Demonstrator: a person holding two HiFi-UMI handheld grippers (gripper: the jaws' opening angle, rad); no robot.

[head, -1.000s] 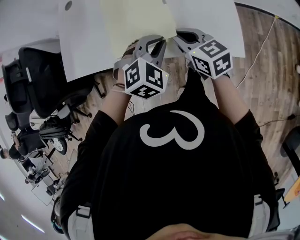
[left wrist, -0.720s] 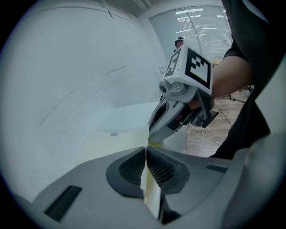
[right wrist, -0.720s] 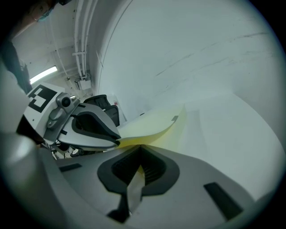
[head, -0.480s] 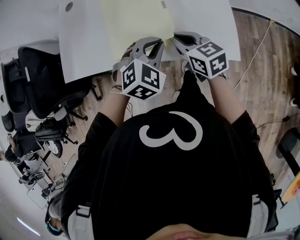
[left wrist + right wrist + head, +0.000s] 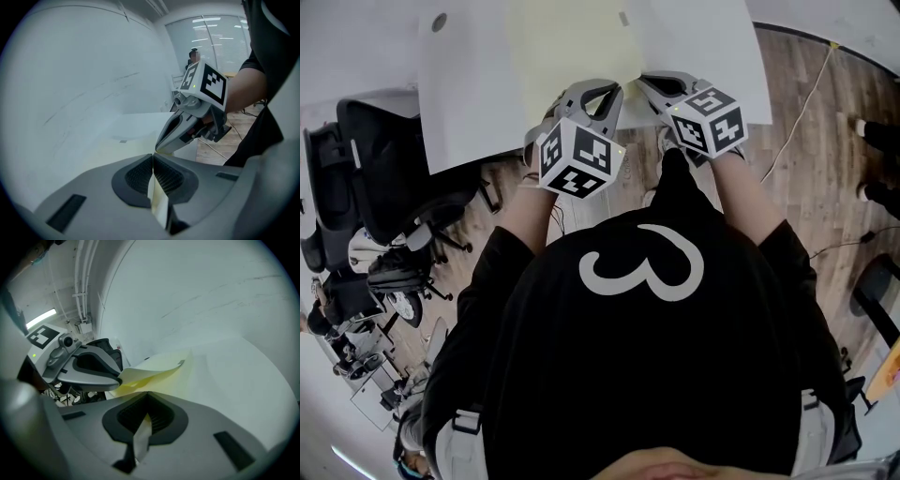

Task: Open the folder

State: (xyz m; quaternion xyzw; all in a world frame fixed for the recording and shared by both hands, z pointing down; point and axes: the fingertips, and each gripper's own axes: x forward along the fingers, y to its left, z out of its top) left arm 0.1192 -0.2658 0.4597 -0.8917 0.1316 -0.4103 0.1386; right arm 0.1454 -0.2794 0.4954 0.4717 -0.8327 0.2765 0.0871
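A pale yellow folder point(image 5: 567, 47) lies on the white table point(image 5: 703, 37), its near edge at the table's front. My left gripper point(image 5: 609, 94) is at that edge, shut on a yellow cover sheet point(image 5: 157, 197) pinched between its pads point(image 5: 140, 176). In the right gripper view this cover point(image 5: 154, 369) is lifted a little and bowed, with a gap under it. Just to the right, my right gripper point(image 5: 649, 82) is shut on a thin pale sheet point(image 5: 140, 437) of the same folder edge. The two gripper tips nearly touch.
Black office chairs point(image 5: 375, 159) stand on the wooden floor left of the table. A thin cable point(image 5: 811, 112) runs across the floor at the right. The person's black shirt fills the lower head view.
Both grippers stay at the folder's near edge. The left gripper's cube has shifted slightly left and rolled a little.
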